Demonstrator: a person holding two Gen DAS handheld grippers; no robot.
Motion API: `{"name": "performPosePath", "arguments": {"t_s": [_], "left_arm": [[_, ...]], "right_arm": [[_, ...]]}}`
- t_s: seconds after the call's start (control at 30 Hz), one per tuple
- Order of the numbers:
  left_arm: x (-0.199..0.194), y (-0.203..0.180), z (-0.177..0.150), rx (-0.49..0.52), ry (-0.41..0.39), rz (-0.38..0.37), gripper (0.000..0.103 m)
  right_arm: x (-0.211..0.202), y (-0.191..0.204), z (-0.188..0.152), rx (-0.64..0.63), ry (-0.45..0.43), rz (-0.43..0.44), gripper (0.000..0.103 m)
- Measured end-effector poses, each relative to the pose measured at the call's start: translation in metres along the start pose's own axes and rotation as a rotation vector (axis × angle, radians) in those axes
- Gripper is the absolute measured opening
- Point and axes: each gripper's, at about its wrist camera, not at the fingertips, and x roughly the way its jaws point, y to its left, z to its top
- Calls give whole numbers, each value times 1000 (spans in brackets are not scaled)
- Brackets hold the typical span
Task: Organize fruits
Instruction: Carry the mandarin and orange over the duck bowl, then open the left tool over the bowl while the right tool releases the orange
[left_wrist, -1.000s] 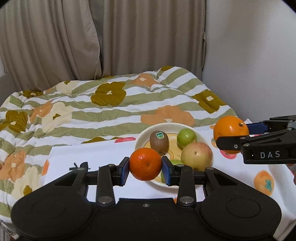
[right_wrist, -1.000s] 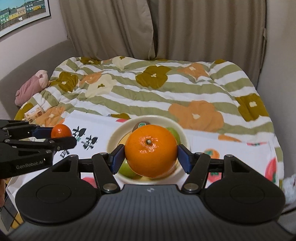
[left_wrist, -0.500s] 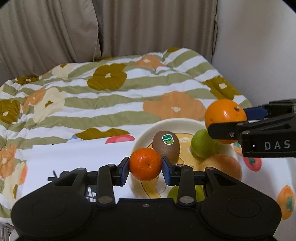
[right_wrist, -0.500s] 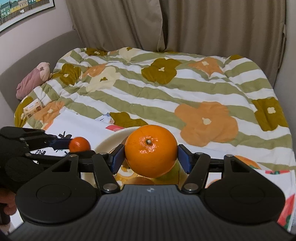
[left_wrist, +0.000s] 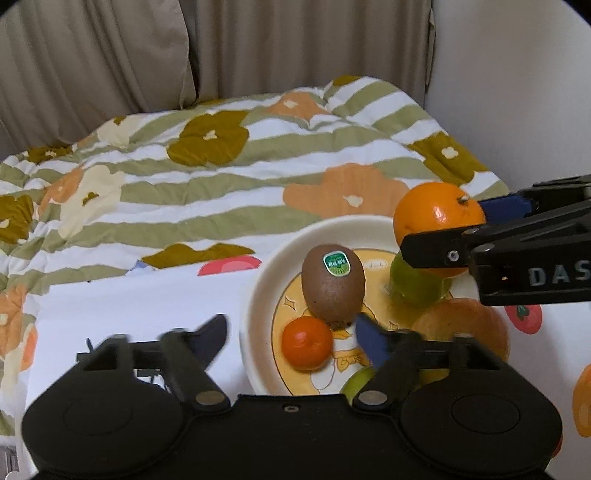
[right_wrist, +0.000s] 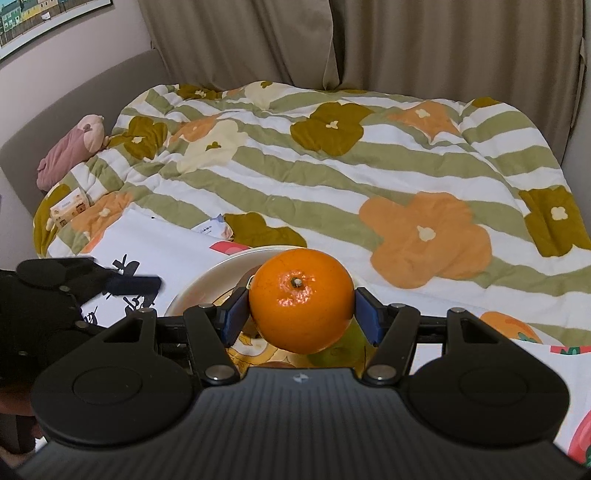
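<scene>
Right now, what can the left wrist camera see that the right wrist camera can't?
Only the left wrist view shows the kiwi with its green sticker and the small mandarin lying on the plate, free between the left gripper's just-opened jaws. Only the right wrist view shows the pink plush toy and a framed picture. Both show the big orange clamped in the right gripper, the plate and the flowered quilt.

Soft, even indoor light w/ faint shadows is seen. Glare is caught on the big orange (right_wrist: 301, 299). Left fingers (left_wrist: 212, 338) are motion-blurred; edges are bent by fisheye, corners vignetted.
</scene>
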Motion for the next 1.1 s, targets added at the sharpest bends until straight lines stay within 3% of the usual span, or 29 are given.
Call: {"name": "performPosePath", "arguments": {"t_s": [0.27, 0.6, 1.0, 1.07, 1.1], "left_arm": [[-26, 12, -11, -60, -12, 36, 94], [-45, 29, -29, -130, 0, 82, 95], [-53, 33, -44, -149, 18, 113, 95], [-54, 32, -45, -144, 17, 124, 95], [-55, 31, -46, -140, 16, 138, 95]], "right_arm": [[2, 5, -1, -24, 2, 24, 77], [20, 33, -7, -106, -4, 64, 77], [30, 37, -22, -122, -10, 68, 78], [24, 37, -24, -117, -36, 64, 86], [20, 37, -24, -116, -49, 62, 97]]}}
